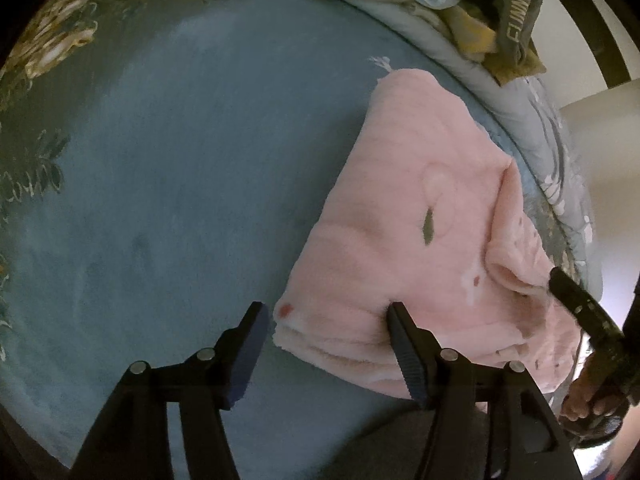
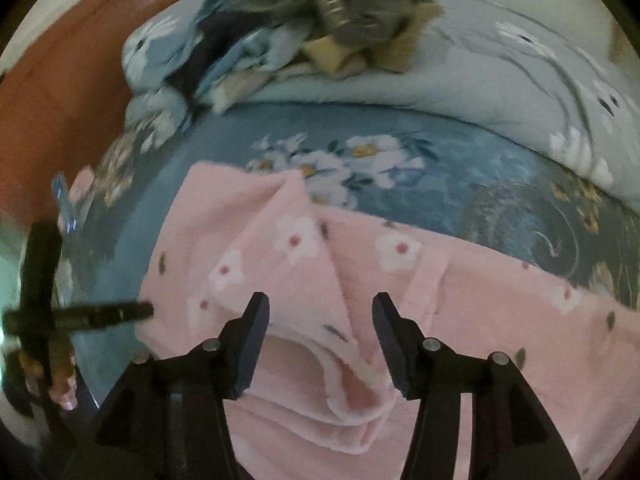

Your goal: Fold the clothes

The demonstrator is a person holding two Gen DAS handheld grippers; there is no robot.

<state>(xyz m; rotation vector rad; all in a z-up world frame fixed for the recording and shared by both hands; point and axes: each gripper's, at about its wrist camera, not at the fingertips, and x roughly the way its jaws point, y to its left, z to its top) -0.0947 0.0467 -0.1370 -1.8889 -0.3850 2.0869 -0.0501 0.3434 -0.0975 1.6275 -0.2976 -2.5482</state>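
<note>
Left gripper point(image 1: 326, 308) open astride pink garment point(image 1: 420, 216) corner.

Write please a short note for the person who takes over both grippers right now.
Left gripper: open, holding nothing, its fingers over the near corner of the pink garment.
Right gripper: open, holding nothing, above a raised fold in the same garment.
The garment lies partly folded on the blue bedsheet. A pile of clothes waits at the far side.
Done: first folds.
Left: flatten the raised fold, finish folding, then probably the pile.
</note>
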